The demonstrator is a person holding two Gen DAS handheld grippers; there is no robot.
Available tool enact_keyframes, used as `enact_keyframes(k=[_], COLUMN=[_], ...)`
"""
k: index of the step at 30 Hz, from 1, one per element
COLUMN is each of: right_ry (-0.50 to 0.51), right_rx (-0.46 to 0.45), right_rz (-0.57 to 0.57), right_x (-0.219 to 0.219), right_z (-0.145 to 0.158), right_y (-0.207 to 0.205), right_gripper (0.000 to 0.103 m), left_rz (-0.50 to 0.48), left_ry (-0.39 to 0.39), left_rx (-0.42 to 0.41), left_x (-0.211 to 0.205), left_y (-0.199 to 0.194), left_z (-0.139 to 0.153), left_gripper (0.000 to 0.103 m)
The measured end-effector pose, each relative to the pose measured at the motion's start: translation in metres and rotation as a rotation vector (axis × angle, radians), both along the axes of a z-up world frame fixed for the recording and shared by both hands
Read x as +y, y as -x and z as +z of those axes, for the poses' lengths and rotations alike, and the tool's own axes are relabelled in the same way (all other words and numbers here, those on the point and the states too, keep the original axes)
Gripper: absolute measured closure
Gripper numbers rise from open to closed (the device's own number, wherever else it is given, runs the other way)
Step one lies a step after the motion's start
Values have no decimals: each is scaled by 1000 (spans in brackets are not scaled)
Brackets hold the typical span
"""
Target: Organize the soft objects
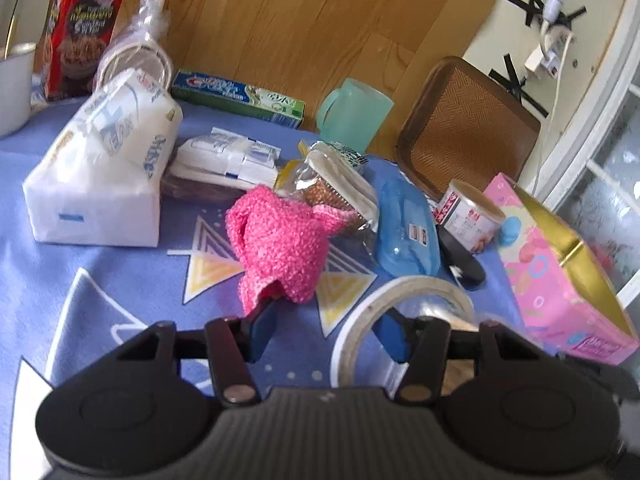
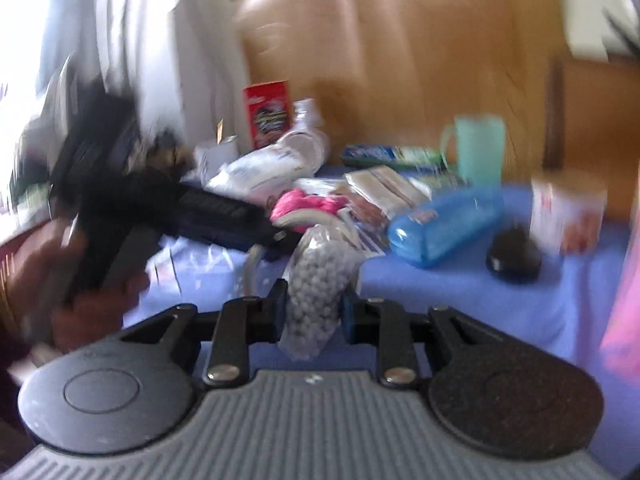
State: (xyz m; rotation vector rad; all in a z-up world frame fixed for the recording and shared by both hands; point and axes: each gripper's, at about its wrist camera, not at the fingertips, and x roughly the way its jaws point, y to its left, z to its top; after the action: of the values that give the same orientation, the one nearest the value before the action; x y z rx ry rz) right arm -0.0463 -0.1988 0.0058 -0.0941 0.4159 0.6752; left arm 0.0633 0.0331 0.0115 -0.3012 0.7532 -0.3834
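Note:
A pink knitted cloth [image 1: 280, 248] lies bunched on the blue patterned table cover [image 1: 120, 280], just beyond my left gripper [image 1: 328, 328]. That gripper is open, its blue pads [image 1: 264, 326] apart; the right pad sits inside a roll of white tape [image 1: 400, 300]. A white tissue pack [image 1: 104, 172] stands at the left. My right gripper [image 2: 314, 312] is shut on a clear bag of small white balls [image 2: 316, 280] and holds it over the table. The right wrist view is blurred; the pink cloth [image 2: 308, 204] and the left gripper [image 2: 180, 208] show there.
A red cereal box [image 1: 88, 28], toothpaste box [image 1: 240, 98], teal mug [image 1: 356, 114], blue plastic case [image 1: 404, 228], small can [image 1: 468, 216], black object [image 1: 460, 260] and pink open box [image 1: 560, 272] crowd the table. A wicker tray [image 1: 468, 128] leans behind. A white enamel mug [image 1: 14, 84] stands far left.

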Motion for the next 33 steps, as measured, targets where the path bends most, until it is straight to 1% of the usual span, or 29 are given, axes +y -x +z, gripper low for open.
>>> enact_keyframes(k=[3,6,8,11,12,14,15,17,18,19,20,22,23,24,26,27,29,31,33], right_ry=[88,217,294,340,358,426,447,470,477,467,427,303,237,174,37,-27,-125,-146,-131], right_rx=[-96,-226,-303,-350,-368,-420,-430,-426,-434,-420,-374,-248,-190,-138,-9,64,163,192,173], right_rz=[0,26,38,50,57,70,78,104,103,99,91,50,10,-30,-106,-130,-151,-161,-162], right_x=[16,31,40,38,36,37,36,38,37,35,29,14,2,-9,-34,-46,-63,-69,-67], right_z=[-3,-9,-15,-17,-19,-25,-27,-29,-30,-28,-23,-11,-6,-2,3,3,-1,-5,-5], right_y=[11,29,40,48,51,59,61,67,67,67,62,48,42,34,16,7,0,-1,3], right_gripper=[75,75,75,75,75,75,76,76,76,76,76,76,76,76,76,76,76,75,75], left_rz=[3,-1,-9,-13,-8,11,23,34,32,26,16,6,3,0,-2,-3,-9,-28,-54], left_ry=[23,87,112,90,103,177,217,256,259,246,223,190,186,187,174,157,120,68,14], left_rx=[28,79,101,95,105,146,167,190,193,188,179,164,160,153,130,106,55,-14,-80], left_x=[2,9,11,7,9,19,25,31,31,30,26,22,20,20,19,18,14,8,-4], left_y=[-6,-18,-24,-24,-25,-31,-34,-38,-38,-37,-34,-31,-28,-25,-19,-14,-4,9,22], left_z=[1,0,-1,0,-1,-3,-5,-7,-7,-7,-5,-3,-2,0,5,8,16,26,37], left_gripper=[50,49,48,47,48,49,50,50,50,50,50,46,41,39,39,39,39,39,39])
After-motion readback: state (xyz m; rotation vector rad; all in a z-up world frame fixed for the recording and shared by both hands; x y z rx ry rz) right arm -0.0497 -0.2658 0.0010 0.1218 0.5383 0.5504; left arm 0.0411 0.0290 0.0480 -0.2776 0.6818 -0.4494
